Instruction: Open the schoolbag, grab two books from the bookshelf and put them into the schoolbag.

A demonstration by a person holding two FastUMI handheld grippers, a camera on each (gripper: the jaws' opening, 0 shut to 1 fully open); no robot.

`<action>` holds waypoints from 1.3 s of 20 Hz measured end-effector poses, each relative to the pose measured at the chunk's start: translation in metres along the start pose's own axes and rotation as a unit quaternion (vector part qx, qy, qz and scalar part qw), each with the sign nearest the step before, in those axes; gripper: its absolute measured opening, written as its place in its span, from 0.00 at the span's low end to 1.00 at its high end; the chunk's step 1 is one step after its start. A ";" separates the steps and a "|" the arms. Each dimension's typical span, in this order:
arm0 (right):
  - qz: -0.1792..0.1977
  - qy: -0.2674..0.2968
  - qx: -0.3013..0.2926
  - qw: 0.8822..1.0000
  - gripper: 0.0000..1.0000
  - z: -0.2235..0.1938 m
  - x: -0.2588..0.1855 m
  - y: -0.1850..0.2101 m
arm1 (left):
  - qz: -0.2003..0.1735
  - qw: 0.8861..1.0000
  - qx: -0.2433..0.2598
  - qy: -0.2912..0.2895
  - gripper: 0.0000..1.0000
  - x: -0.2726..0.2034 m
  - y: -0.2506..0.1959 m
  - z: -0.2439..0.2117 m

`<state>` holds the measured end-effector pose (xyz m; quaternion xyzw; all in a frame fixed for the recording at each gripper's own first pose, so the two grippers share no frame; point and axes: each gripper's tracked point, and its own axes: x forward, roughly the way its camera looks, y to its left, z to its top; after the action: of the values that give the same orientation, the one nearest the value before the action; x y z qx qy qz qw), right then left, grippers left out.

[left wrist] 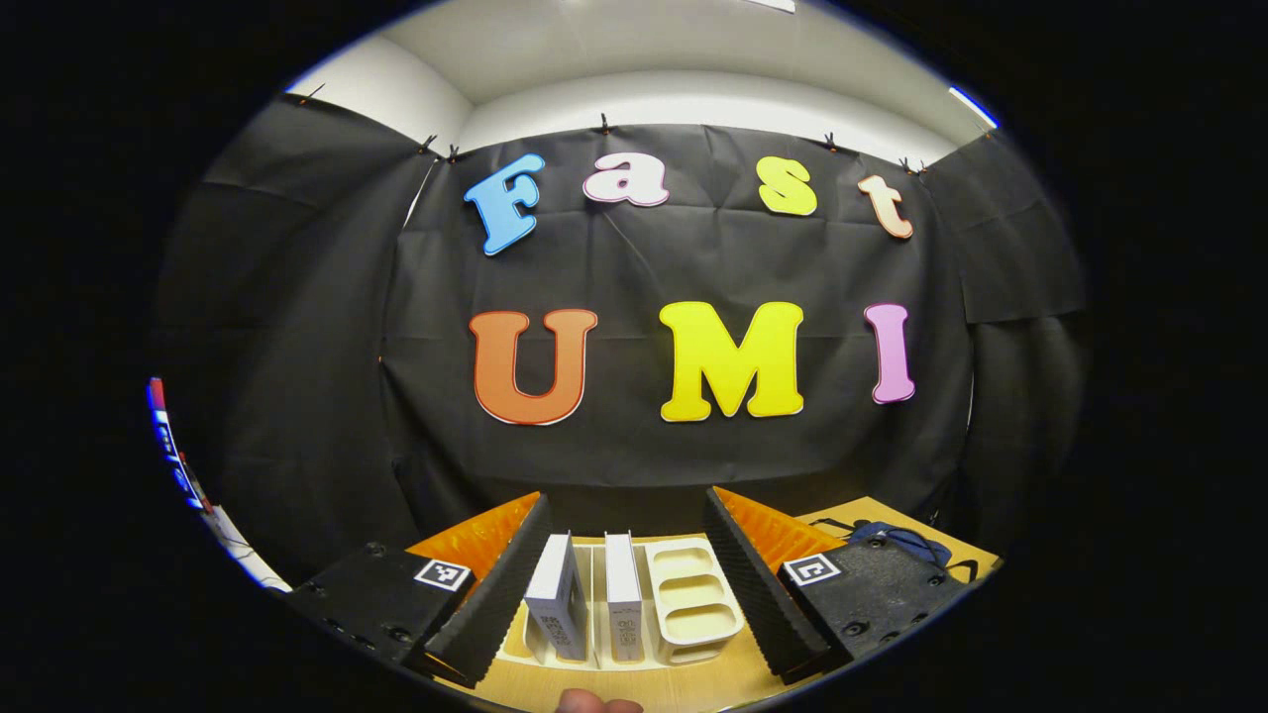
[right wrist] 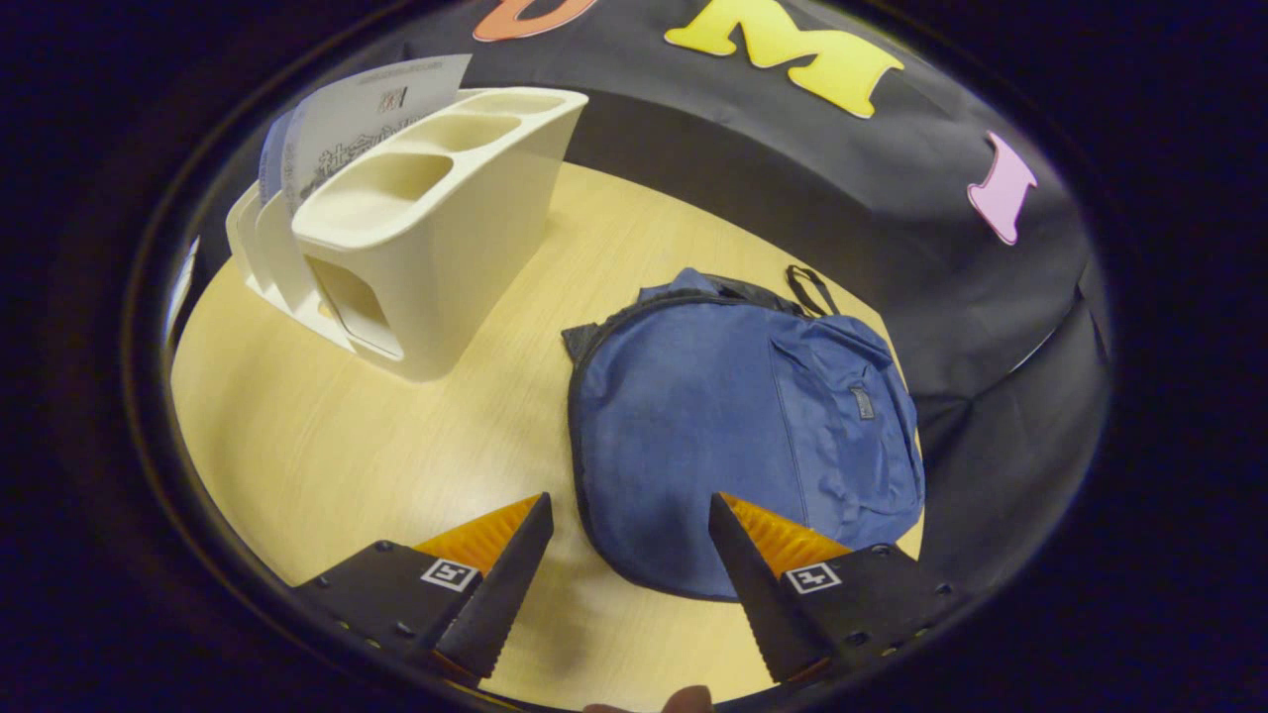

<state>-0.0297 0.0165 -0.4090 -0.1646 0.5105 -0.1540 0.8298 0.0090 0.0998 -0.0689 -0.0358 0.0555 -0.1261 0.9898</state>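
The soft blue fabric schoolbag (right wrist: 738, 436) lies flat and limp on the pale wooden bench (right wrist: 327, 465) — best pinched at its zipper edge. Both tongs — left (left wrist: 627, 584), right (right wrist: 631, 584) — are held apart, empty.

A light wood-grain table (right wrist: 327, 446) carried two items resting directly on its surface. A cream plastic bookshelf (right wrist: 436, 218) stood upright toward the far left in the right gripper view, with open compartments along its top; in the left gripper view the bookshelf (left wrist: 684, 594) appeared near the centre. A blue schoolbag (right wrist: 733, 436) lay flat to its right, apart from it, black straps at its far end. In the left gripper view the schoolbag (left wrist: 897, 540) lay at far right.
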 end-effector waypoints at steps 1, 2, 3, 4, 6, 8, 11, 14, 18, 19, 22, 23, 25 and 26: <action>-0.003 0.006 -0.001 1.000 0.99 -0.003 -0.002 0.000 | -0.002 1.000 -0.007 0.003 0.98 -0.002 -0.003 -0.001; 0.001 0.014 0.005 1.000 0.94 -0.005 -0.003 0.002 | -0.002 1.000 -0.010 0.004 0.99 -0.004 -0.003 -0.001; 0.004 0.018 0.011 1.000 0.94 -0.004 -0.001 0.002 | 0.000 1.000 -0.009 0.003 0.99 -0.005 -0.003 0.000; 0.001 0.018 0.012 1.000 0.93 -0.002 0.000 -0.002 | 0.003 1.000 -0.012 0.002 0.98 -0.007 -0.004 0.001; -0.013 0.022 0.009 1.000 0.93 -0.004 0.002 -0.004 | 0.006 1.000 -0.022 0.006 0.98 -0.008 -0.004 -0.001; -0.018 0.033 0.020 0.999 0.99 -0.008 0.002 -0.003 | 0.005 1.000 -0.026 0.010 0.99 -0.009 -0.007 -0.002; -0.021 0.048 0.031 0.998 0.89 -0.013 0.006 -0.004 | 0.008 1.000 -0.020 0.010 0.98 -0.012 -0.004 -0.002; -0.033 0.045 0.025 0.998 0.87 -0.010 0.009 -0.009 | 0.011 1.000 -0.026 0.014 0.98 -0.013 -0.003 -0.005; -0.037 0.051 0.005 0.998 0.67 -0.012 0.007 -0.015 | 0.015 0.999 -0.039 0.024 0.99 -0.014 -0.001 -0.011; -0.039 0.048 0.007 0.998 0.60 -0.010 0.009 -0.013 | 0.018 0.999 -0.040 0.024 0.99 -0.014 0.001 -0.011; -0.040 0.049 0.016 0.998 0.21 -0.009 0.009 -0.014 | 0.022 0.998 -0.042 0.029 0.99 -0.012 0.005 -0.014; -0.035 0.052 0.025 0.998 0.14 -0.009 0.008 -0.013 | 0.022 0.998 -0.041 0.030 0.99 -0.011 0.005 -0.016; -0.021 0.061 0.058 0.996 0.04 -0.009 0.005 -0.008 | 0.026 0.998 -0.039 0.033 0.99 -0.011 0.010 -0.017; -0.013 0.062 0.063 0.996 0.04 -0.007 0.004 -0.006 | 0.026 0.998 -0.040 0.035 0.99 -0.011 0.011 -0.019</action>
<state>-0.0344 0.0083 -0.4126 -0.1091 0.5477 -0.2066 0.8034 -0.0008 0.1121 -0.0875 -0.0695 0.0956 -0.0990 0.9880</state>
